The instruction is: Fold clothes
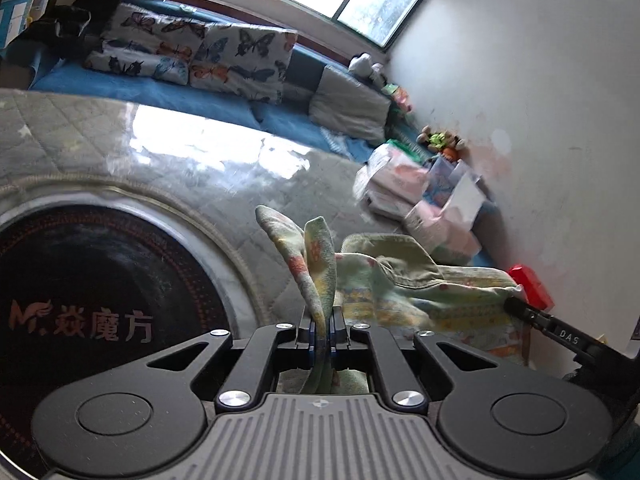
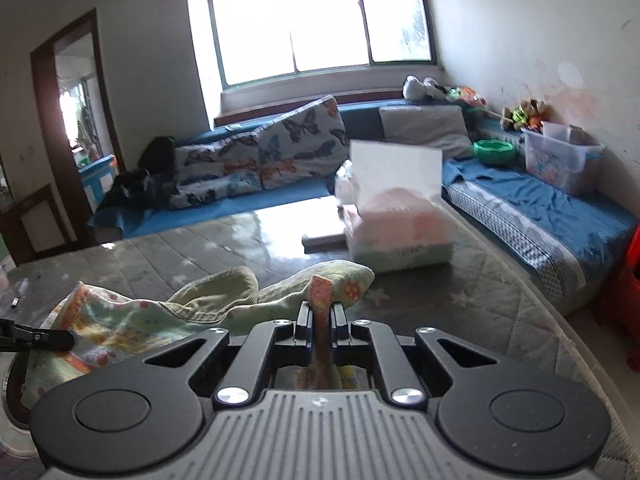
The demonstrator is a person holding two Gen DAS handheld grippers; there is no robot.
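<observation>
A small pale green and yellow patterned garment (image 1: 400, 280) lies bunched on the quilted grey table cover (image 1: 120, 140). My left gripper (image 1: 322, 332) is shut on a fold of it, which sticks up between the jaws. In the right wrist view the same garment (image 2: 160, 312) lies to the left, and my right gripper (image 2: 322, 328) is shut on an orange-printed edge of it. The right gripper's tip (image 1: 520, 306) shows at the garment's far side in the left wrist view; the left gripper's tip (image 2: 52, 338) shows at the left of the right wrist view.
A round black heater plate (image 1: 100, 300) is set in the table at the left. Packs of tissues (image 2: 396, 232) stand on the table beyond the garment. A blue sofa with butterfly cushions (image 2: 260, 156) runs along the window and right wall. A red object (image 1: 530, 284) sits at the right.
</observation>
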